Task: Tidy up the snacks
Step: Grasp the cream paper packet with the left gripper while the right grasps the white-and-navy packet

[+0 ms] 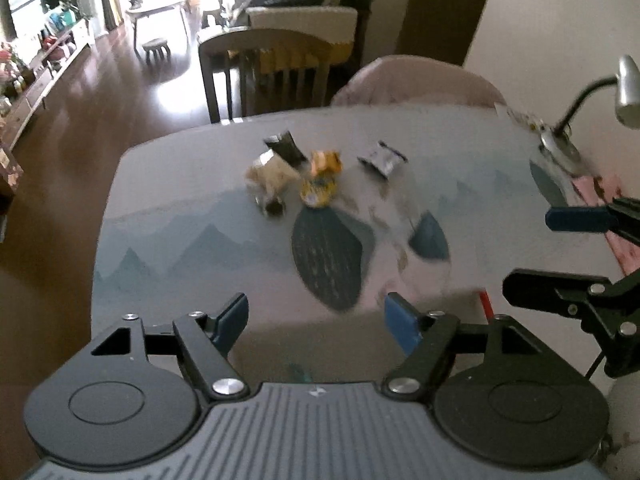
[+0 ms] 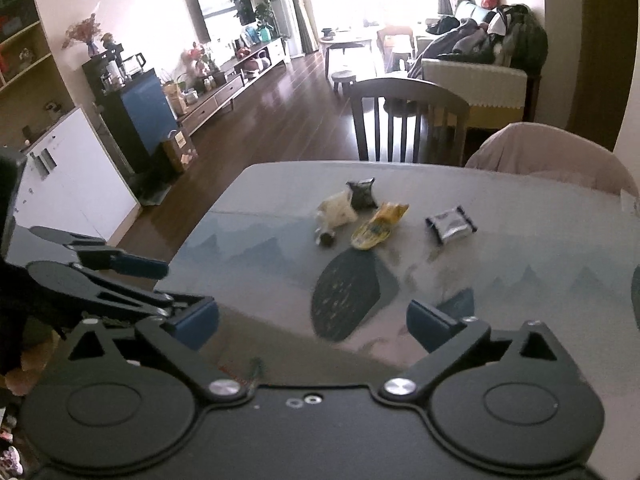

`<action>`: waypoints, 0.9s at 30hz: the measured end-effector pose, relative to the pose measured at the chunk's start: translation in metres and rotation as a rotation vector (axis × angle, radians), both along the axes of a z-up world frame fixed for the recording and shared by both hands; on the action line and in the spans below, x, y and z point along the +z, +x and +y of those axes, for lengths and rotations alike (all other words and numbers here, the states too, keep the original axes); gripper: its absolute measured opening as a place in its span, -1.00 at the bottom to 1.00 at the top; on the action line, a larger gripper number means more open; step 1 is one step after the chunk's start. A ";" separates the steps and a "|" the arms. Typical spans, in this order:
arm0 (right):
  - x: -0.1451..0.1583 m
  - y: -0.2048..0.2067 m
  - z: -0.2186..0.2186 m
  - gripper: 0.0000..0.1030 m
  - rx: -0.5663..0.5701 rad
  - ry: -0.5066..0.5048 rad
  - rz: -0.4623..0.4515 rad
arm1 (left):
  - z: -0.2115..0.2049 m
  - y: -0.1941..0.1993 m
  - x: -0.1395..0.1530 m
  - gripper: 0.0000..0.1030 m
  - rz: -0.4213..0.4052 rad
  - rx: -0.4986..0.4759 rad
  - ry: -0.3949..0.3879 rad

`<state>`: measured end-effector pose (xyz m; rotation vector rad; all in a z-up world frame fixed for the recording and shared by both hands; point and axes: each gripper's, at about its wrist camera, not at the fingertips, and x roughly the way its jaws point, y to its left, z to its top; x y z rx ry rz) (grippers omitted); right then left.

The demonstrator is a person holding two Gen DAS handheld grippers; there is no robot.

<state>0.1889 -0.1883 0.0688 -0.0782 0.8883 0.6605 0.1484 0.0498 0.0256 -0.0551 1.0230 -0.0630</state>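
Tongs first: the left tongs [image 1: 316, 318] at the bottom of the left wrist view are spread with nothing between them, and the right tongs [image 2: 312, 320] are spread wide and empty too, both hanging over the near part of the table [image 2: 520, 280].

All the snacks sit further up, mid-frame. A pale packet [image 2: 336, 210], a dark packet [image 2: 362, 193] and a yellow packet [image 2: 380, 224] are bunched so close they look like they touch. A silver packet [image 2: 451, 224] lies on its own to the right.

My worry is that bunch: go in for one and a finger probably drags or flips its neighbour. Crinkly wrappers could also squirt out of a pinch. Further right in the left wrist view, the desk lamp [image 1: 592, 108] could catch a wide swing. The left wrist view is blurry, so aiming off it looks dicey.
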 end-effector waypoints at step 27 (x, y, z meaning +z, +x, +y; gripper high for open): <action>-0.129 0.263 0.001 0.95 -0.046 -0.199 0.167 | 0.016 0.266 -0.103 0.66 0.257 0.302 0.033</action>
